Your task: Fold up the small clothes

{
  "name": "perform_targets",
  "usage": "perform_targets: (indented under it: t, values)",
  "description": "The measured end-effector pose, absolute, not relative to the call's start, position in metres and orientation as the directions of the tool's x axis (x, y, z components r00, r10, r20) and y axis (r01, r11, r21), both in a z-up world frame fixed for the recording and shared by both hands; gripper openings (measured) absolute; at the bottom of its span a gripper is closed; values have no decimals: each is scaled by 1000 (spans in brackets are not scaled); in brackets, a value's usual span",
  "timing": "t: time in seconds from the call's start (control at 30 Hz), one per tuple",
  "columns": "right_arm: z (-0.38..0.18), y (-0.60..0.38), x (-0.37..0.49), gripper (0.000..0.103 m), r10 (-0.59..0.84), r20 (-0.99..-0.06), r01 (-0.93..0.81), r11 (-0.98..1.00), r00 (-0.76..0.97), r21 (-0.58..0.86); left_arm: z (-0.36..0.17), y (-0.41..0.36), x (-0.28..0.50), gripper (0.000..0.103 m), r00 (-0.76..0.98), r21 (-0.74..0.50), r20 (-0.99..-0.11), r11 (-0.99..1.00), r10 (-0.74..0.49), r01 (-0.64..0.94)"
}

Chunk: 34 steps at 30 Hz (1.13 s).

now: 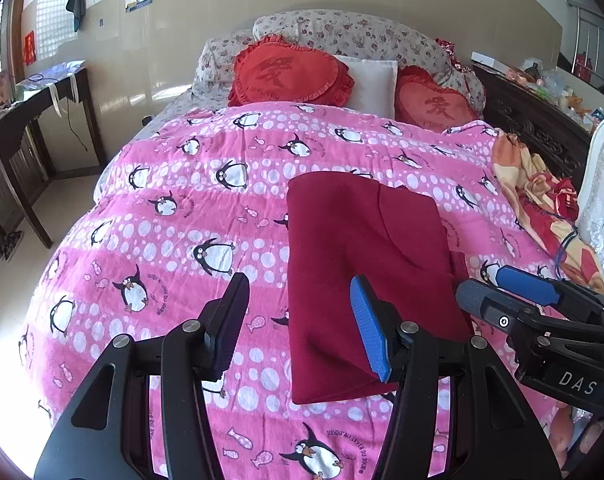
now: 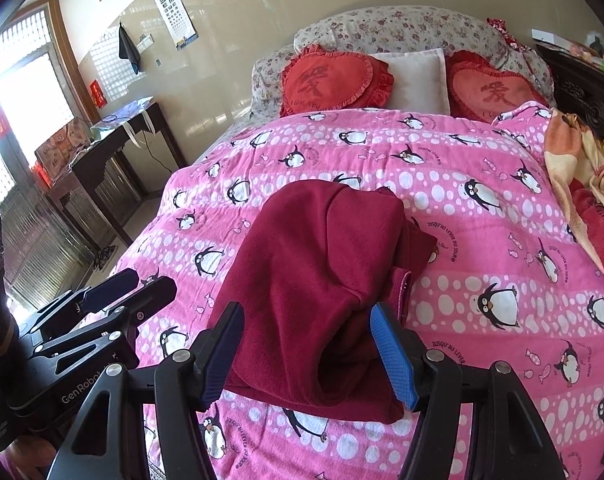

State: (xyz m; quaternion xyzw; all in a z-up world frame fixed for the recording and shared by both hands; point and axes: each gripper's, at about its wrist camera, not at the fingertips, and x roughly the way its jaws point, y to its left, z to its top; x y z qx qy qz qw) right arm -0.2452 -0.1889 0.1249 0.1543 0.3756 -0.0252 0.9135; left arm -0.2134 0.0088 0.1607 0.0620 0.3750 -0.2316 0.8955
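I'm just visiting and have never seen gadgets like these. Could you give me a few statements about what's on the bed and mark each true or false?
1. A dark red garment lies on the pink penguin quilt. True.
2. The left gripper is clamped on the garment. False: its jaws stand open with nothing pinched between them.
3. Two red heart-shaped cushions sit at the head of the bed. True.
4. The right gripper holds a white pillow. False: its jaws are open above the garment's near edge; the white pillow rests between the cushions.
5. The garment is spread out flat, unfolded. False: it is folded over in layers.
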Motion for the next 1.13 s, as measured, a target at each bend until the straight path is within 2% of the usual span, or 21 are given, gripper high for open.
perform_targets:
  t: [0.9,1.13]
  values:
    - [108,-191,-231,63,87,-728,174,945,681,276,144,3,-199,53,581,-77,-731,890,-357,450]
    - [105,-196,-231,63,93,-727,163,948,680,274,138,22,-181,53,581,-100,-739,908,-341,407]
